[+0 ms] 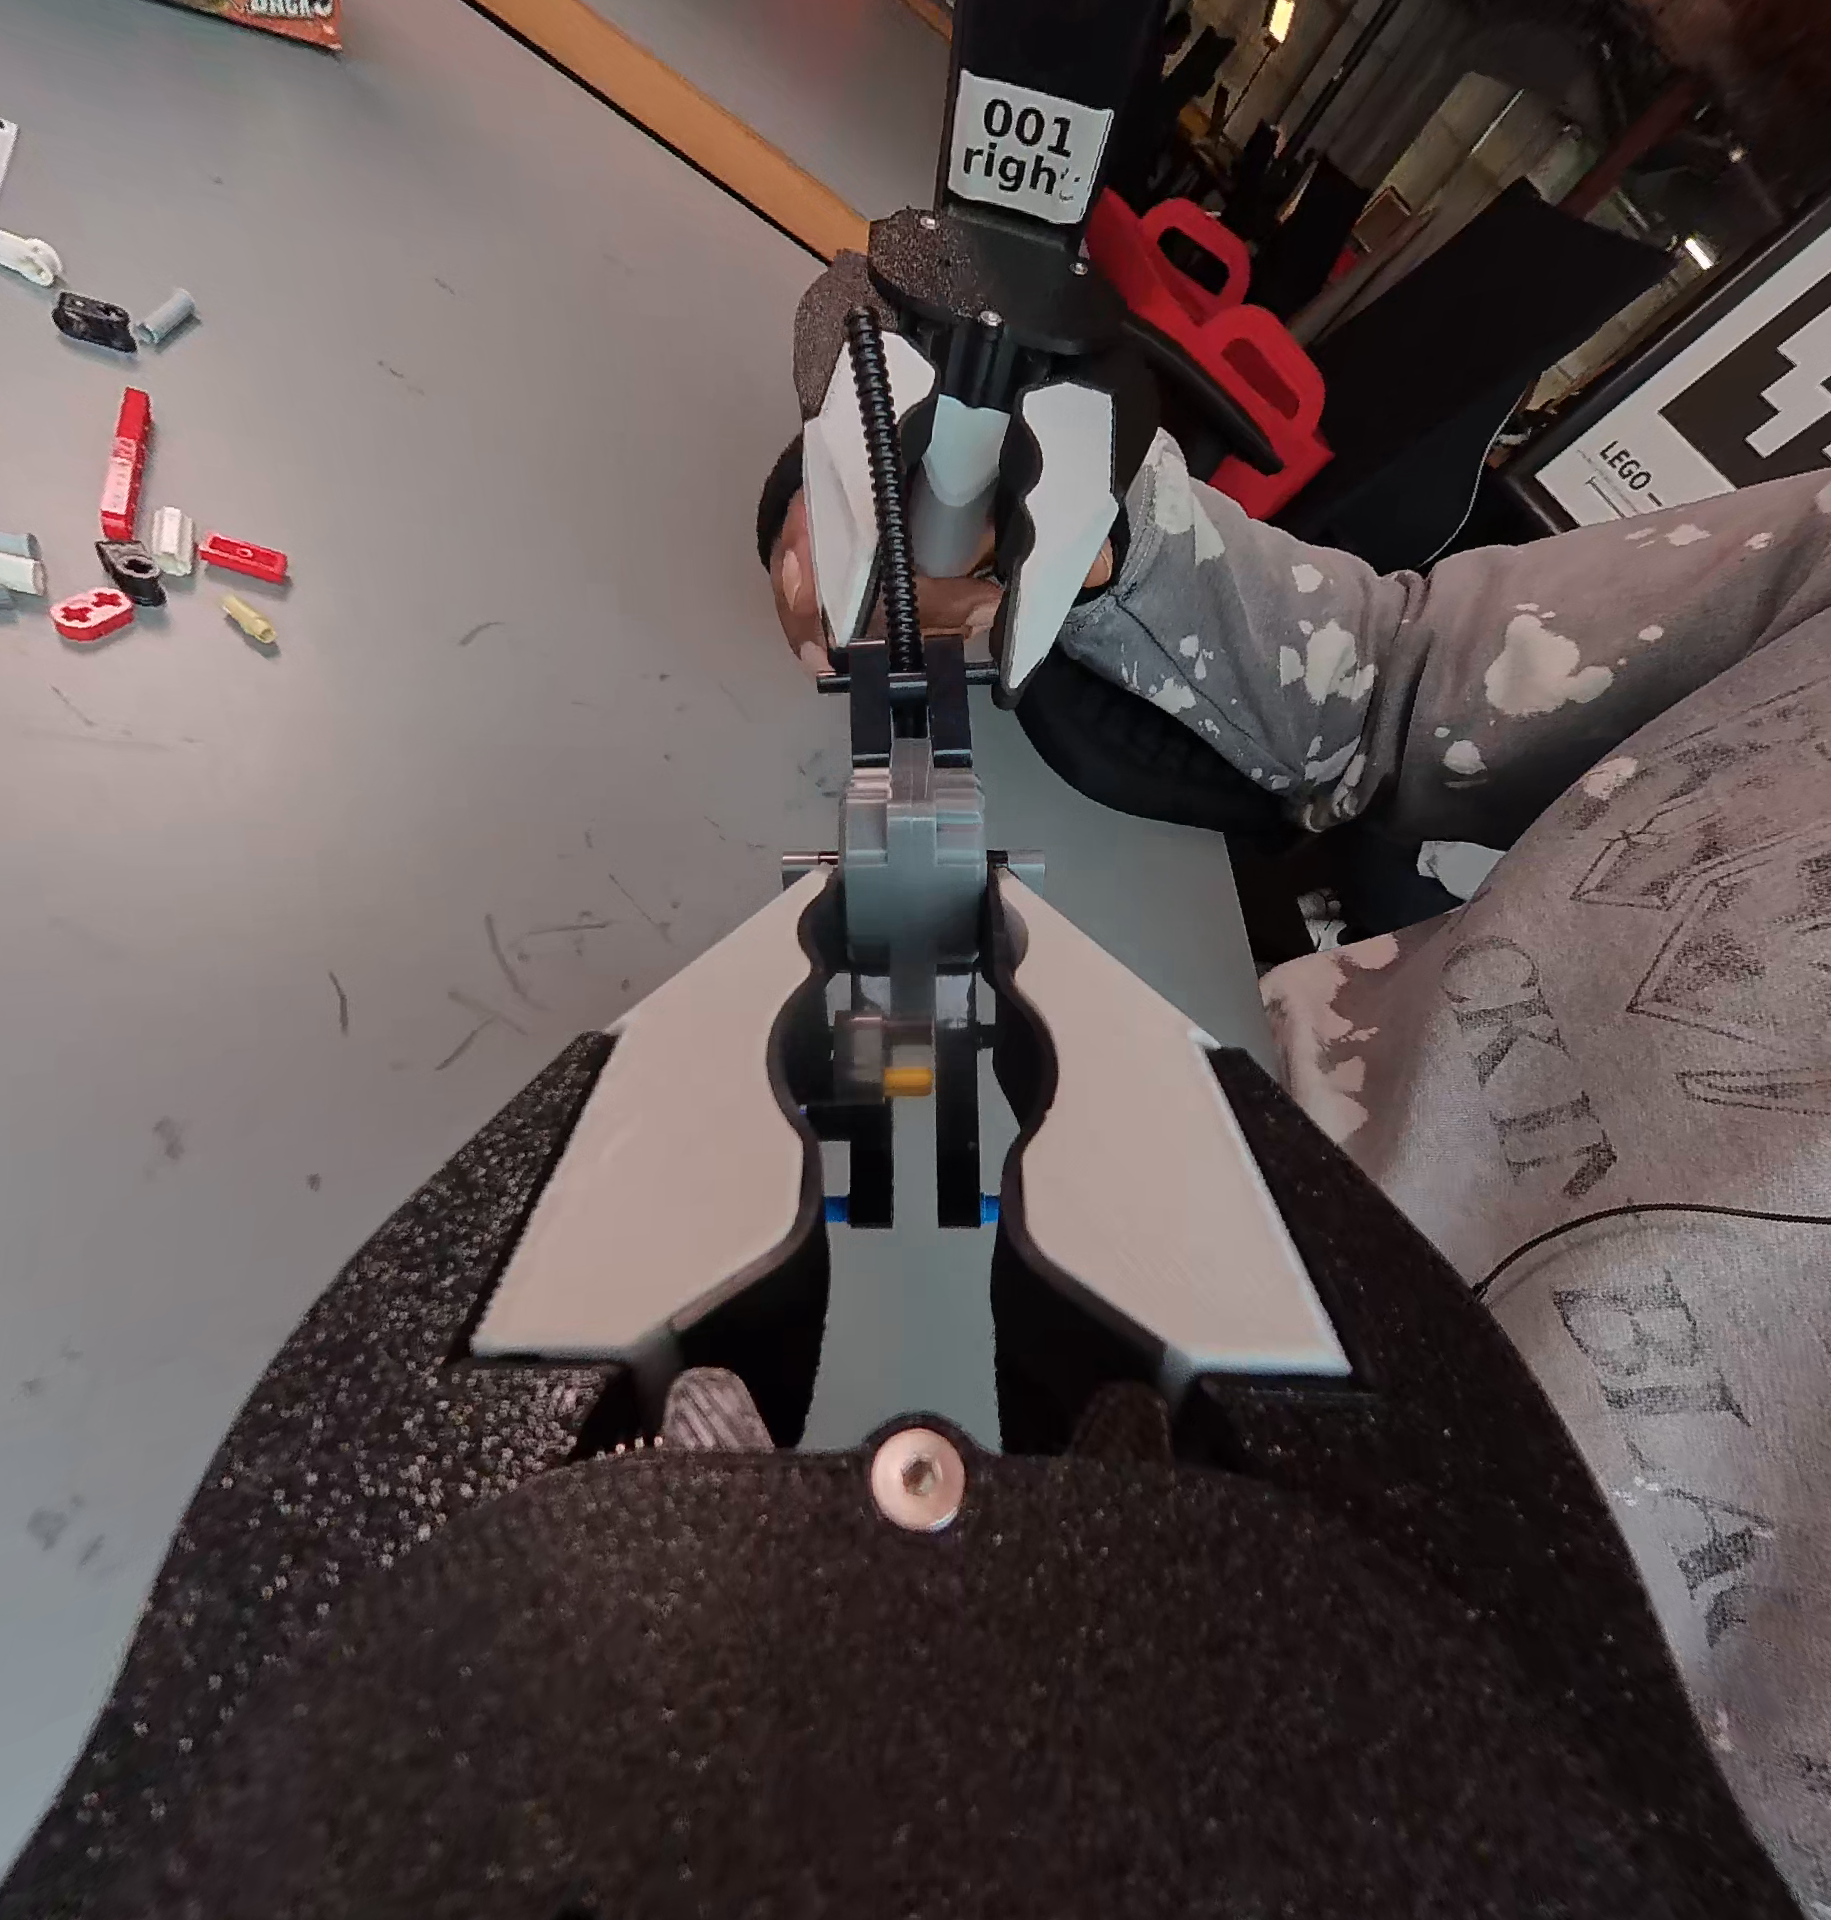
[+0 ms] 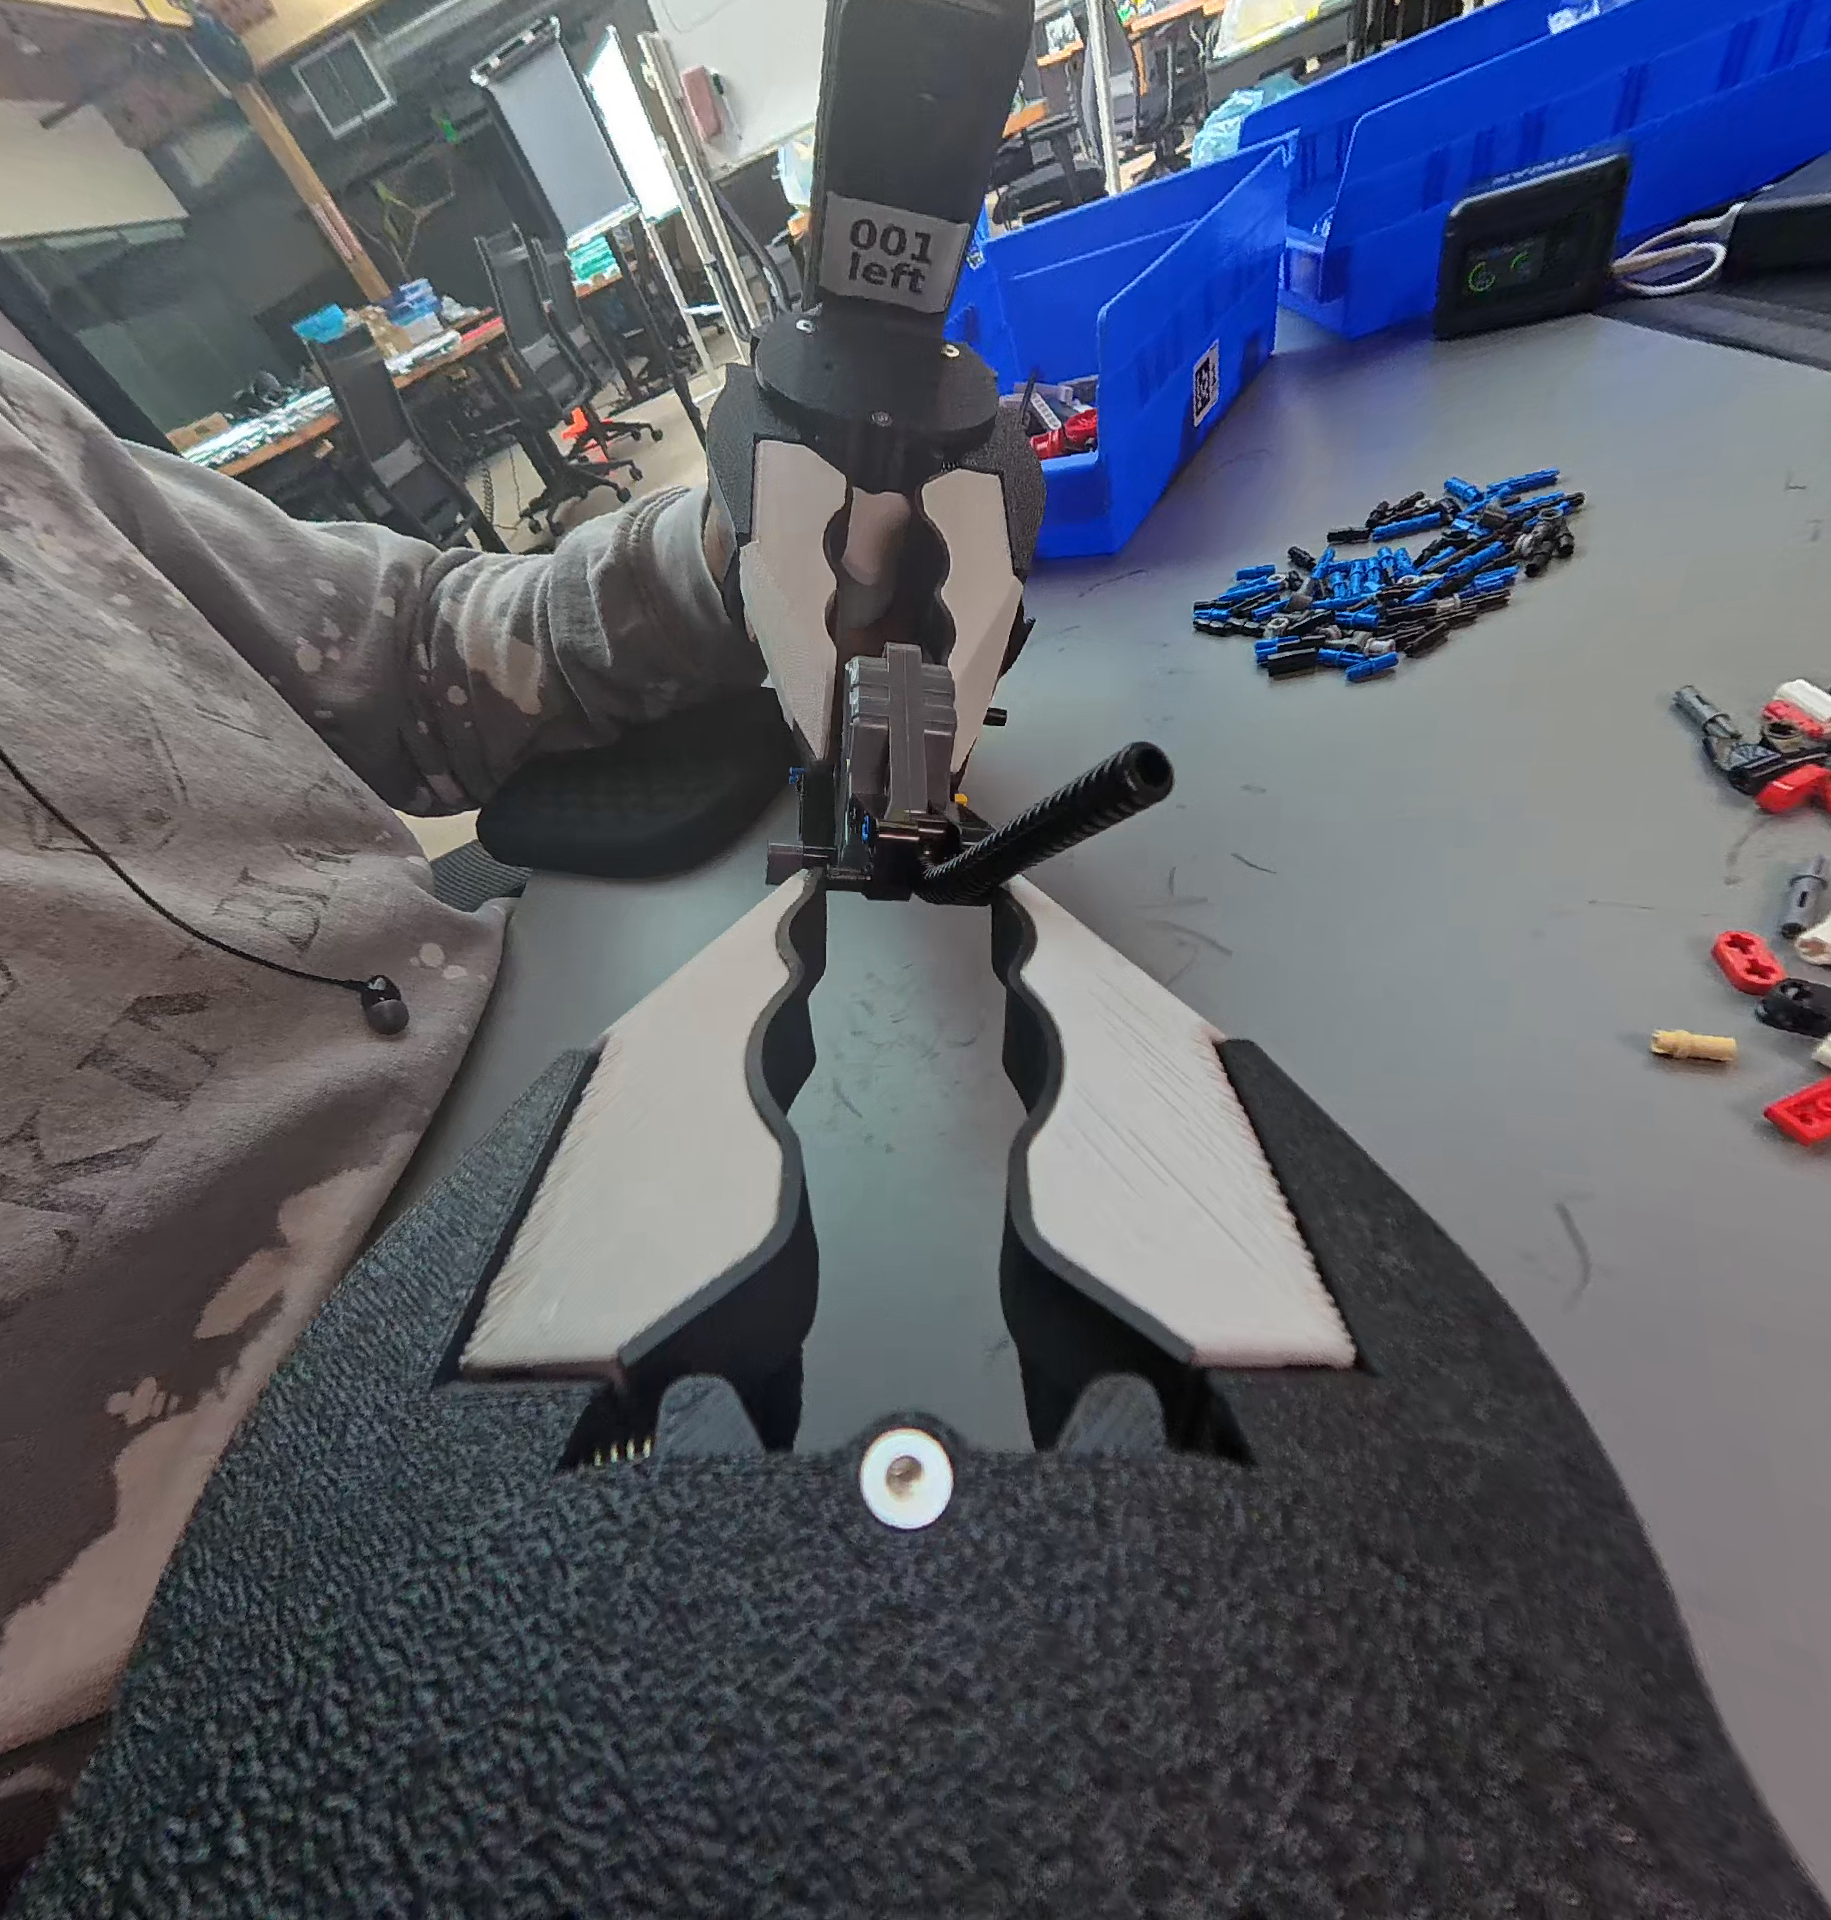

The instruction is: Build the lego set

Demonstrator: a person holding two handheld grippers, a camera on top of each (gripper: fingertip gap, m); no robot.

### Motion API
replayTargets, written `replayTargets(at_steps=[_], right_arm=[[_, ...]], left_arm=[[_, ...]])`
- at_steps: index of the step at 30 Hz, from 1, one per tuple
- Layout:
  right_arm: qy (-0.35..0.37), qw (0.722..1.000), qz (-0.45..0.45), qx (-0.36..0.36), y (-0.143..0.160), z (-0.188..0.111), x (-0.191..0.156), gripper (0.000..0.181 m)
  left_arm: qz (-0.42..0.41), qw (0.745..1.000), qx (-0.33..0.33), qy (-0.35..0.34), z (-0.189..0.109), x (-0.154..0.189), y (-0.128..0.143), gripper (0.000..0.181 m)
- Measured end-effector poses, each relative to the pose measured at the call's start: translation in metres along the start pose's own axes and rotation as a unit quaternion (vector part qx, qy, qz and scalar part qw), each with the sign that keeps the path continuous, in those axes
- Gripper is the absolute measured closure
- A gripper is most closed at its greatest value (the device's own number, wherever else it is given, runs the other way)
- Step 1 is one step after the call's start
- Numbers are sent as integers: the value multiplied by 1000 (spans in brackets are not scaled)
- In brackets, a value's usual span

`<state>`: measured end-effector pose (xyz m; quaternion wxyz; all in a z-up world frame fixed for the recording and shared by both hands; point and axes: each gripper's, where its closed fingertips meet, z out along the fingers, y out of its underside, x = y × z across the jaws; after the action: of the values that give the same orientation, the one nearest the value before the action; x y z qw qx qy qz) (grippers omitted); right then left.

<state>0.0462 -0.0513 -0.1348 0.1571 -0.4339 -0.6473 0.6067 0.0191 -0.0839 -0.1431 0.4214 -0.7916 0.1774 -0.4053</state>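
A: What sits on the grey table (image 2: 1410,935)?
B: Blue bins (image 2: 1150,343) far right, loose pins (image 2: 1389,582) nearer.
A: The tongs?
B: Left gripper (image 1: 911,883) and right gripper (image 2: 906,883) both pinch the lego assembly (image 1: 906,862), held between them above the table's near edge.

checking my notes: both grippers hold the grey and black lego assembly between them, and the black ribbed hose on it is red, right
Not quite: the ribbed hose is black, not red, as the right wrist view shows clearly. The rest holds: the left gripper and the right gripper each grip an end of the grey and black lego assembly between them.
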Motion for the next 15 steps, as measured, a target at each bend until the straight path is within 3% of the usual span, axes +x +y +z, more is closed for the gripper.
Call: replayTargets(at_steps=[3, 5, 8, 15], right_arm=[[-6, 1000, 4, 7, -2, -2, -2, 151], [-1, 1000, 6, 0, 2, -2, 0, 162], [0, 1000, 4, -6, 5, 0, 1, 152], [1, 999, -6, -38, 15, 4, -1, 148]], left_arm=[[1, 1000, 16, 4, -3, 1, -4, 156], [-1, 999, 33, 11, -6, 3, -10, 156], [5, 999, 43, 7, -10, 3, -14, 156], [5, 999, 48, 10, -11, 4, -13, 156]])
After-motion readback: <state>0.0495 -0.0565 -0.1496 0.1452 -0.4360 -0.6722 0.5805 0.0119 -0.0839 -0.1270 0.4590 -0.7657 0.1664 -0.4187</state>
